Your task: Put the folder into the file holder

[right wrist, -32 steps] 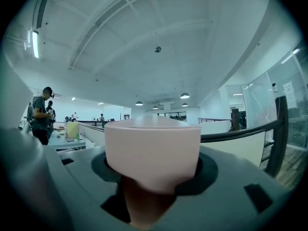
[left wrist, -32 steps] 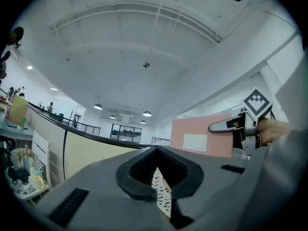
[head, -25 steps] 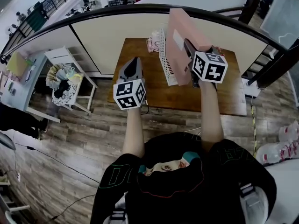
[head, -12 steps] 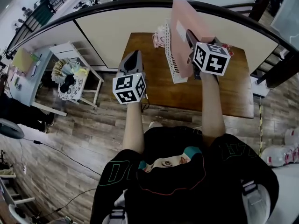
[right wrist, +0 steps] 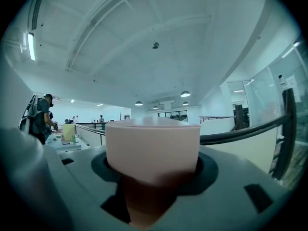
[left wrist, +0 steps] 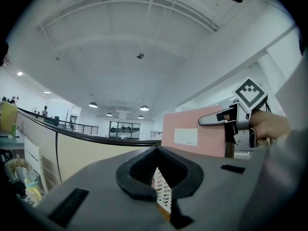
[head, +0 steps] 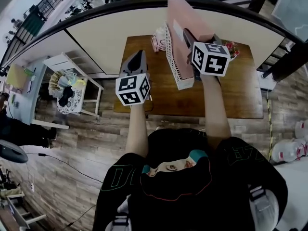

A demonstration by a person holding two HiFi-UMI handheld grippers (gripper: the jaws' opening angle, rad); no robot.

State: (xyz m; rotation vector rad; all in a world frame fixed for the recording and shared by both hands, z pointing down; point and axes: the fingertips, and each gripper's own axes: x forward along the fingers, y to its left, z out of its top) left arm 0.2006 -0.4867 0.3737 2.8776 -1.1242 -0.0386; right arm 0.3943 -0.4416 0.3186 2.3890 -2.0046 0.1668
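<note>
In the head view a pink folder [head: 185, 16] stands upright on edge, with my right gripper [head: 191, 44] shut on its near side. It hangs at the right flank of the white slotted file holder [head: 174, 64] on the brown table [head: 238, 93]; its lower edge is hidden. The right gripper view shows the pink folder [right wrist: 151, 146] filling the space between the jaws of my right gripper [right wrist: 151, 177]. My left gripper [head: 139, 57] hovers left of the holder, shut and holding nothing. The left gripper view shows its tips touching at my left gripper [left wrist: 156, 149], with the pink folder [left wrist: 192, 136] and the right gripper [left wrist: 231, 121] beyond.
A small pink and white item [head: 158, 41] sits at the table's back edge, and a small plant [head: 232, 47] at the back right. A cream partition with a dark curved rail [head: 96, 13] rises behind the table. A white stand [head: 72, 81] is on the floor to the left.
My right gripper has carried the folder a little to the left, closer over the file holder. My left gripper has hardly moved.
</note>
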